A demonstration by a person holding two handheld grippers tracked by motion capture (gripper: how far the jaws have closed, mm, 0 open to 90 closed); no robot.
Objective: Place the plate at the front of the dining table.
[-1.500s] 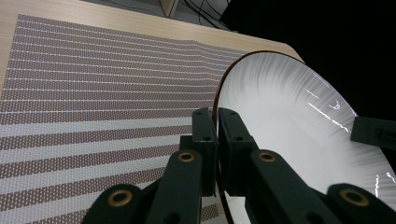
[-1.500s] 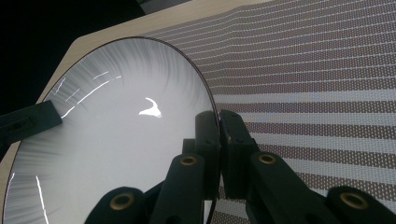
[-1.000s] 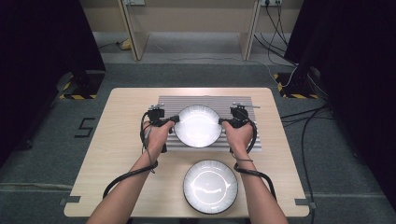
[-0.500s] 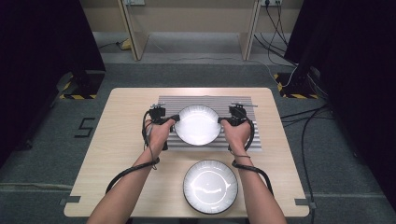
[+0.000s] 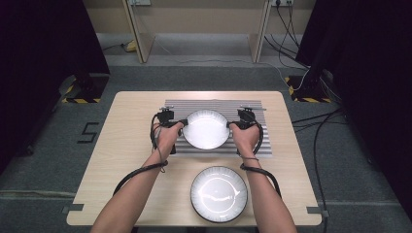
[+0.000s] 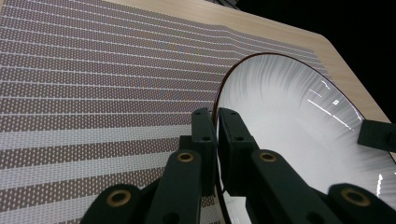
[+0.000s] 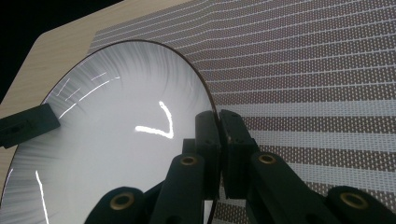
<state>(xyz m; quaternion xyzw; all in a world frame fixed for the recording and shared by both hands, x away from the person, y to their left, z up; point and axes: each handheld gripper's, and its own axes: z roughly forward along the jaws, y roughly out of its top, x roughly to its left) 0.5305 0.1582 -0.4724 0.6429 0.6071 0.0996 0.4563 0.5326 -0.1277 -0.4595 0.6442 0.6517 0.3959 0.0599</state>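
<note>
A: Between the two tongs, what's held?
B: White plate (image 5: 206, 129), over the striped mat (image 5: 252, 145). Left gripper (image 5: 180, 124) jaws pinch its left rim, right gripper (image 5: 231, 124) jaws pinch the right rim.
A: Anything else?
B: Second plate (image 5: 219, 193) on the table (image 5: 121, 145), nearer the person than both tongs, untouched.

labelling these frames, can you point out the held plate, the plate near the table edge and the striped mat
held plate (image 5: 206, 128), high view, centre of its white face
near plate (image 5: 218, 193), high view, centre of its bowl
striped mat (image 6: 93, 84), left gripper view, bare striped weave beside the plate
</note>
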